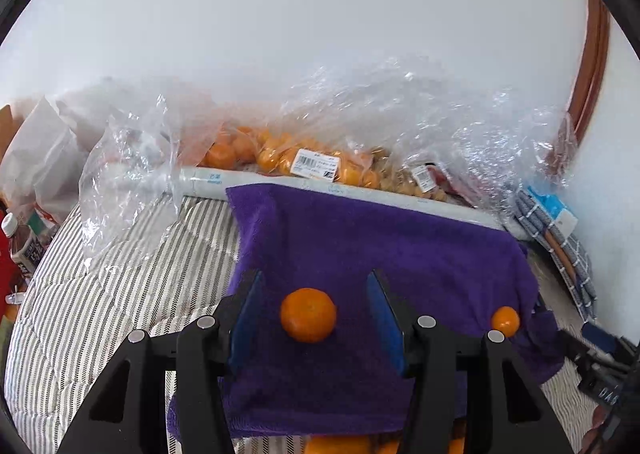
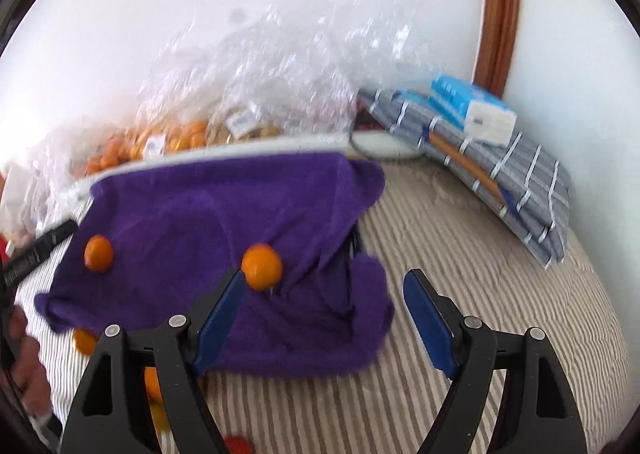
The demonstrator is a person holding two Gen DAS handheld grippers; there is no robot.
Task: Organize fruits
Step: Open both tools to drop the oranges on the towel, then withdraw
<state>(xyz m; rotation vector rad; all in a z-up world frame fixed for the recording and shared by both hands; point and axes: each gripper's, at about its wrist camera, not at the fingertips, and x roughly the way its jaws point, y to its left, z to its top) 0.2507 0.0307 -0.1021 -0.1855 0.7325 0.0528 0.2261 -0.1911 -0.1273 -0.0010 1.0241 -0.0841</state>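
Two mandarins are seen on a purple towel (image 1: 400, 254) spread over striped bedding (image 1: 120, 274); bagged fruit (image 1: 280, 154) lies behind. The larger mandarin (image 1: 308, 315), round, sits between the spread-apart left gripper (image 1: 316, 310) fingers, untouched; the right gripper (image 2: 324, 314) is likewise released beside the smaller mandarin (image 2: 261, 267)

Left wrist view: looks forward and down along its fingers (image 1: 384, 318), close above the purple towel (image 1: 400, 238), facing the wall. Right wrist view: set further toward the towel's (image 2: 208, 206) right edge, facing the same wall and the corner. Both share the towel, its two oranges and the bagged fruit (image 1: 280, 154) behind it.
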